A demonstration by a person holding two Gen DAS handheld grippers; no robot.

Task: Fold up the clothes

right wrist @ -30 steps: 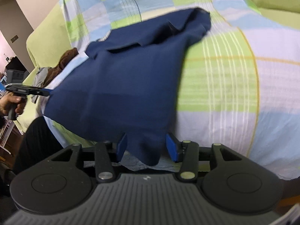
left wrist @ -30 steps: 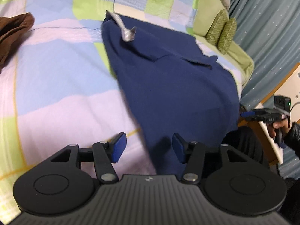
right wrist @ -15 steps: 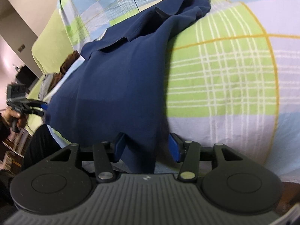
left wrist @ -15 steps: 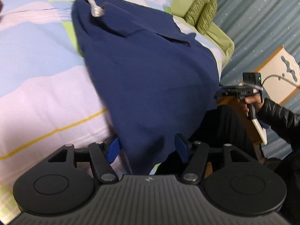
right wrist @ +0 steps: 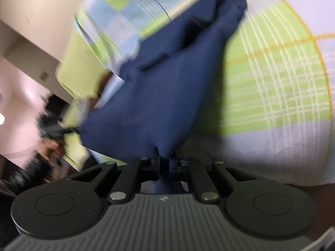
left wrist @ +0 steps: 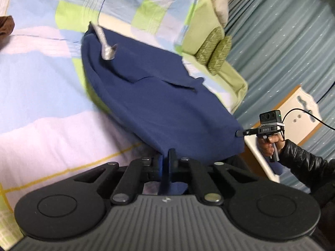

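- Navy cloth, a garment, lies spread over a checked bedspread of green, blue and lilac squares on a bed; its near edge is lifted off the bed at two corners.
- Left tool: its two fingers are pressed together on the near hem of the navy garment, and a fold of the fabric hangs down between them toward the tool's body.
- Right tool: pinched tight on another corner of the same garment, with cloth trailing below the fingers; this view is motion-blurred.
- From the left wrist view, the right tool shows at the right side, held by a hand in a black sleeve, its tip at the garment's right corner.
- A pale grey strip, perhaps a lining or label, sticks up at the garment's far end.
- A brown garment lies at the left edge of the bed, well apart from the navy one.
- Two green patterned cushions rest at the bed's far side, next to blue-grey curtains.
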